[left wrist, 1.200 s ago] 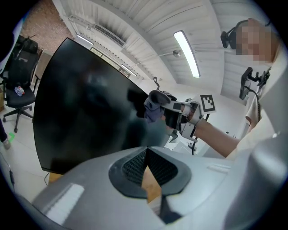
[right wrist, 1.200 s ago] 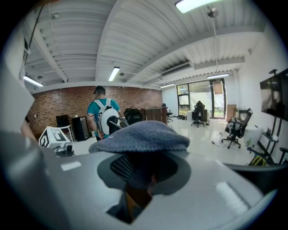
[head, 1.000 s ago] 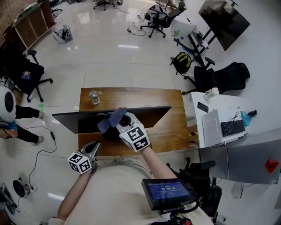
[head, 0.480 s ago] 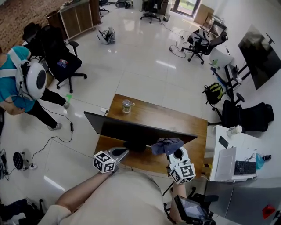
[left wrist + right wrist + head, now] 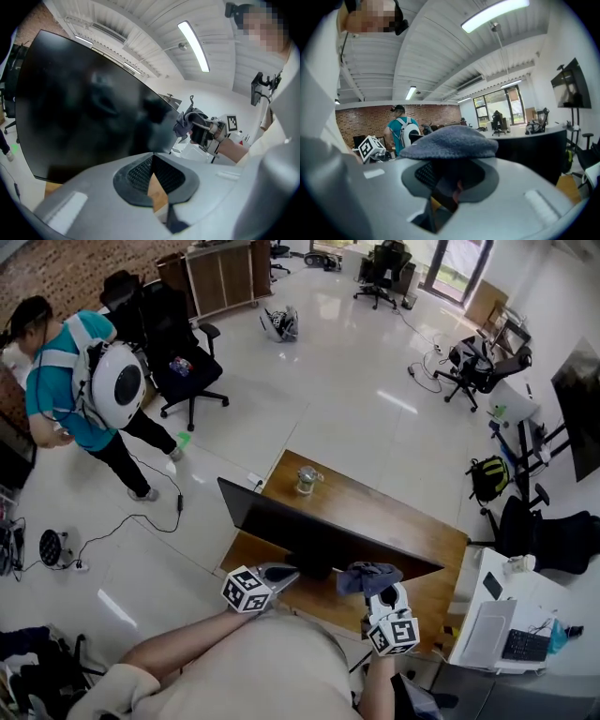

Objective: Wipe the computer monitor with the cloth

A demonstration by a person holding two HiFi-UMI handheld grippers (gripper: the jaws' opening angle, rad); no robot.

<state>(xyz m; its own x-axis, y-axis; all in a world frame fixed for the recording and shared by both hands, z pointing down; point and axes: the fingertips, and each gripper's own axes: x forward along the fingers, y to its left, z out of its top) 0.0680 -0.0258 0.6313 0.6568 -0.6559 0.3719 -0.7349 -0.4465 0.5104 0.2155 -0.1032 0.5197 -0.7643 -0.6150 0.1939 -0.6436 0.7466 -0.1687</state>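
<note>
The black monitor (image 5: 309, 531) stands on a wooden desk (image 5: 403, 521), its dark screen (image 5: 84, 103) facing me. My right gripper (image 5: 373, 585) is shut on a blue-grey cloth (image 5: 367, 575), held in front of the right part of the screen. In the left gripper view the cloth (image 5: 183, 123) sits close to the screen's right edge; whether it touches, I cannot tell. The cloth (image 5: 452, 140) drapes over the right gripper's (image 5: 450, 185) jaws. My left gripper (image 5: 284, 571) hovers low before the screen's left half, its jaws (image 5: 152, 180) together with nothing in them.
A glass jar (image 5: 306, 480) stands behind the monitor at the desk's far left. A person in teal with a white backpack (image 5: 112, 385) stands on the floor at left, near office chairs (image 5: 183, 362). A second desk with a laptop (image 5: 487, 629) is at right.
My right gripper has carried the cloth from the middle of the screen toward its right part. The head view has swung, bringing the person in teal into sight. The left gripper stayed low.
</note>
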